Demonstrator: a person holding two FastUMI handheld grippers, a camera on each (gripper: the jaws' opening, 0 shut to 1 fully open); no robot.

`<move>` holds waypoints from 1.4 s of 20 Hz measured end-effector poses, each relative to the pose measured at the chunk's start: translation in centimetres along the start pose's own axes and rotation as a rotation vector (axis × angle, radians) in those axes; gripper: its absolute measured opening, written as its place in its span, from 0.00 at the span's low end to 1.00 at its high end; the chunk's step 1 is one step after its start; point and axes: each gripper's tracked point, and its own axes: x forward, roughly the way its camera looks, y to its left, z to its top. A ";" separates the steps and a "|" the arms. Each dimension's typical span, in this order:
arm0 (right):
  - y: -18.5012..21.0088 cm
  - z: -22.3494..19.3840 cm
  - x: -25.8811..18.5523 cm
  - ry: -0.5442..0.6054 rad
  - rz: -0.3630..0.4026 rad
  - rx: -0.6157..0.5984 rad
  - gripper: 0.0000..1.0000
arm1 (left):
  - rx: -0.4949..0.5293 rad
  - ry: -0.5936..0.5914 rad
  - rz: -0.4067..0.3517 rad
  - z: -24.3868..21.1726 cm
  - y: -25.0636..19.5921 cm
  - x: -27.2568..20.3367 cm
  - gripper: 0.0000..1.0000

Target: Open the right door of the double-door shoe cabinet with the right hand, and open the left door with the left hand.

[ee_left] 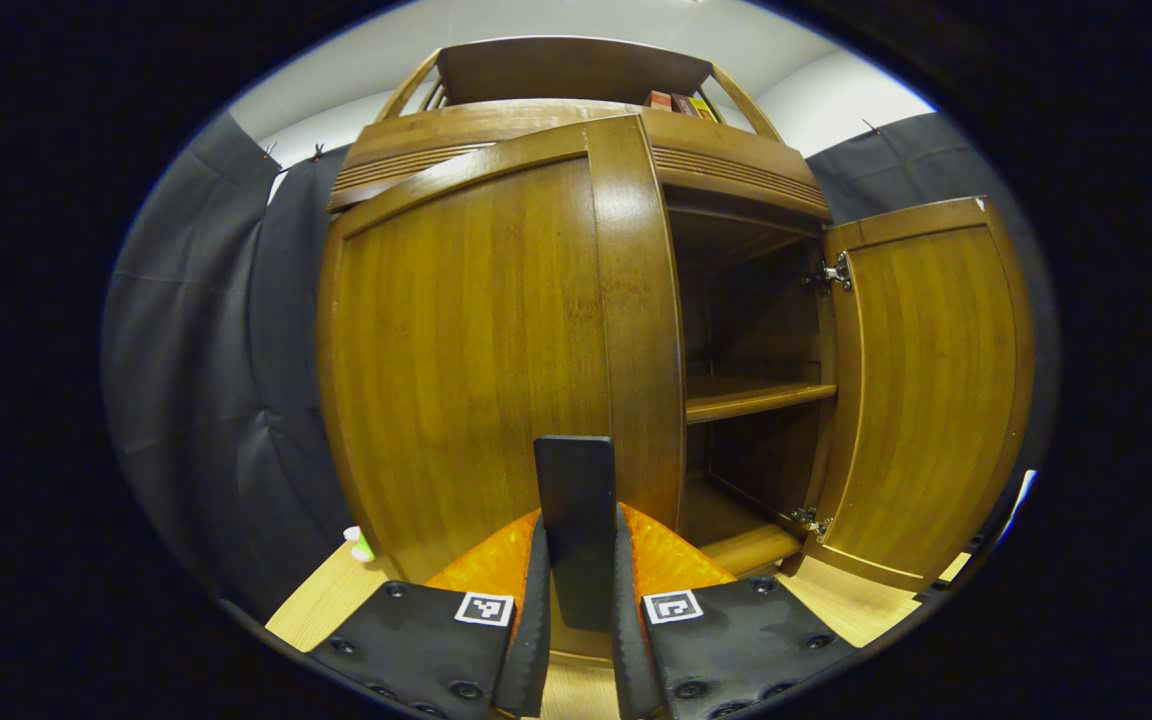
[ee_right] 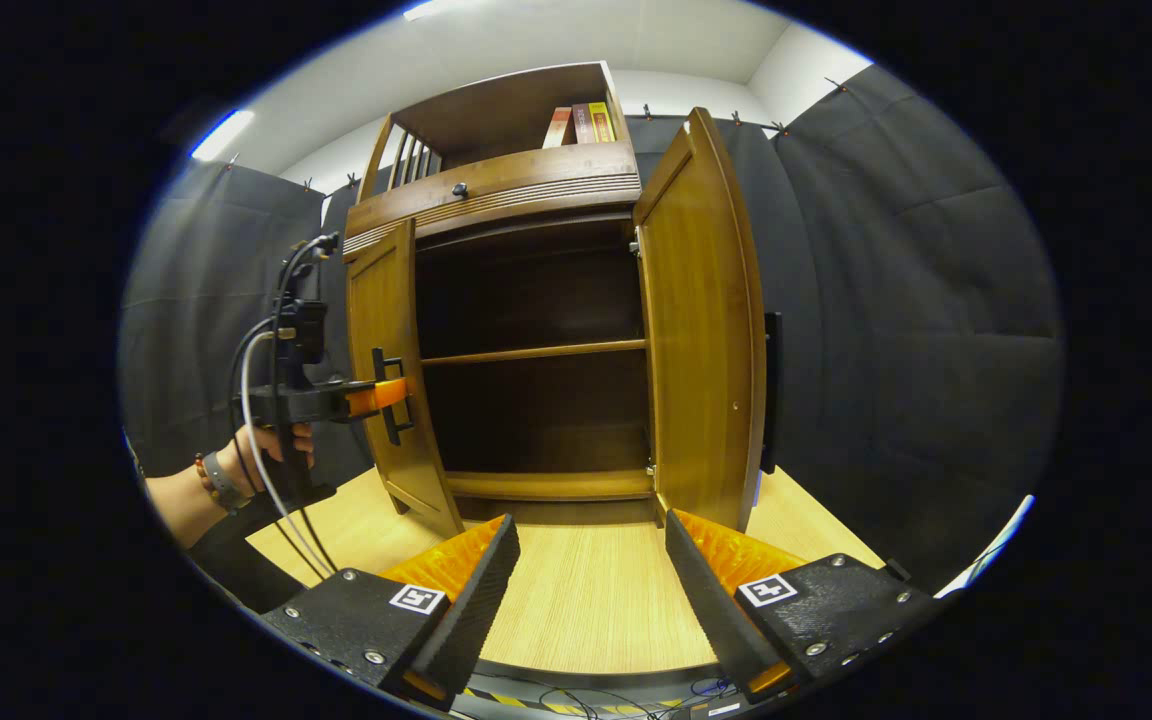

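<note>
Both doors [ee_right: 701, 320] ajar, handle [ee_left: 576, 530] gripped

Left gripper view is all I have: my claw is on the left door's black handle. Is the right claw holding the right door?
Observer: No. The right claw is open, apart from the brown wooden right door, with light wooden floor between its fingers.
Operator: How far out is my left door?
Observer: The brown wooden left door is swung partway out, and the left claw pinches its black bar handle.
Operator: Where is the right door's handle?
Observer: The right door's black handle sits on the outer face, behind the door's edge.
</note>
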 end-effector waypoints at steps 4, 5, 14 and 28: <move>1.5 -0.1 1.0 0.003 0.041 -0.002 0.91 | -0.019 -0.006 0.041 -0.2 2.8 -3.9 0.31; 2.1 -0.1 1.3 0.003 0.053 -0.006 0.91 | -0.019 -0.006 0.064 -0.1 3.6 -5.0 0.32; 7.1 -0.3 3.2 0.023 0.176 0.002 0.91 | -0.043 -0.024 0.170 -0.3 11.0 -10.9 0.19; 13.0 -1.0 3.3 0.000 0.168 0.002 0.80 | -0.079 -0.073 0.096 -0.9 20.2 -13.4 0.13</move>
